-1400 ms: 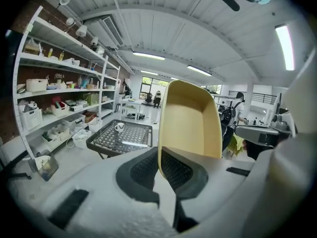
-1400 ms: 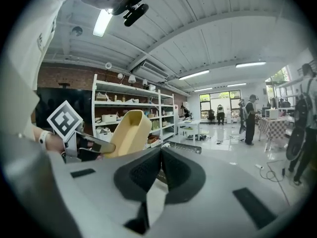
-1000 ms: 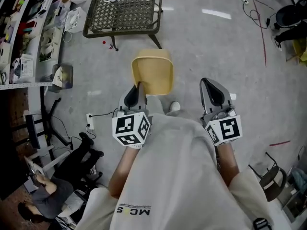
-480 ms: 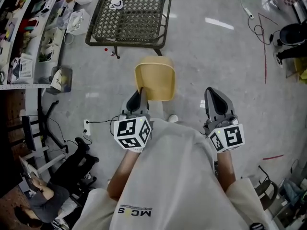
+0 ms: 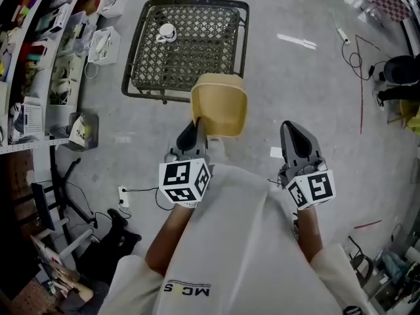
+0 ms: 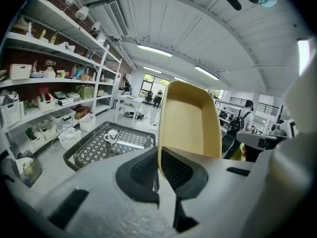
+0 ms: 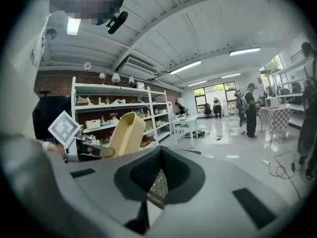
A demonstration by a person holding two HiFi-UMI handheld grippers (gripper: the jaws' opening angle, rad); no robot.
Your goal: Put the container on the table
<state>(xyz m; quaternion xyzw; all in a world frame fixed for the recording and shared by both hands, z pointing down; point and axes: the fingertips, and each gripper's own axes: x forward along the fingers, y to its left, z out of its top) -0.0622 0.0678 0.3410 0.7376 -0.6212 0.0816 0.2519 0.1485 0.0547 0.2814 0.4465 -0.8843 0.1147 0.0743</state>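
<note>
Container, yellow and open-topped, hangs in the air ahead of me. It is pinched by its near wall in my left tongs and rests on nothing. In the head view its far end overlaps the near rim of the black lattice counter, though I cannot tell whether it is truly over the top yet. In the left gripper view the pads are clenched on the thin wall, one inside and one outside, and the tub rises past them with its hollow toward the camera. My right tongs are closed on nothing and held off to the side, well apart from the tub.

I judge the container to be light: it stands out from a single-edge pinch without sagging. The wall looks like stiff, smooth plastic, rigid enough to hold its shape. A grip on one edge could let it swing or slip if I move sharply. The hold I have, low on the near wall, seems right for lowering it base-first, and the rim would be the weaker place to squeeze. It does not look fragile.

A white cup stands near the counter's far left corner, well away from my line. I should level the base before letting go.
</note>
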